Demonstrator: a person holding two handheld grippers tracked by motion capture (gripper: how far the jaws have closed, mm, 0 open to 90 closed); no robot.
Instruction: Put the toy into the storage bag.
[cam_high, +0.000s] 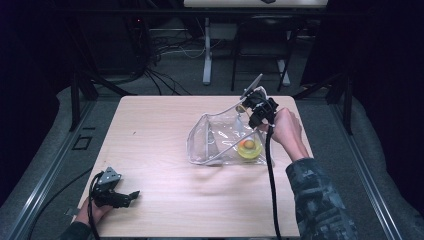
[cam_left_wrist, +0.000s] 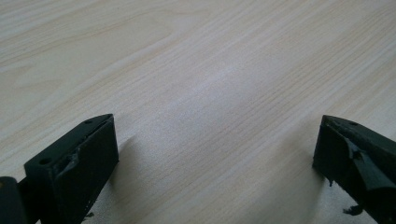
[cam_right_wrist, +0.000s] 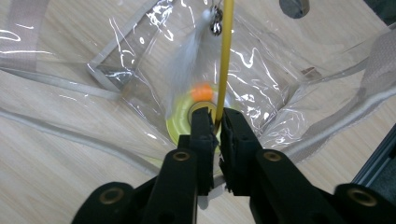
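Jaws of the right tool (cam_right_wrist: 215, 122) pinch the yellow strap (cam_right_wrist: 227, 56) at the table's (cam_high: 155, 150) far right to lift the clear pouch's (cam_high: 215, 137) edge above a yellow roll (cam_high: 248, 149), while the left tool (cam_high: 134, 194) idles wide near-left.

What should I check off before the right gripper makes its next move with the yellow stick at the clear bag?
1. Right gripper on the yellow stick: ok, the jaws are nearly shut with the stick between them.
2. Stick reaches into the clear plastic bag: ok, it runs down toward the yellow ring and orange piece.
3. Bag rests flat on the wooden table: ok.
4. Left gripper out of the way: ok, it lies at the table's near left corner, open, nothing between the jaws.
5. Whether the pads truly press the stick: cannot tell.
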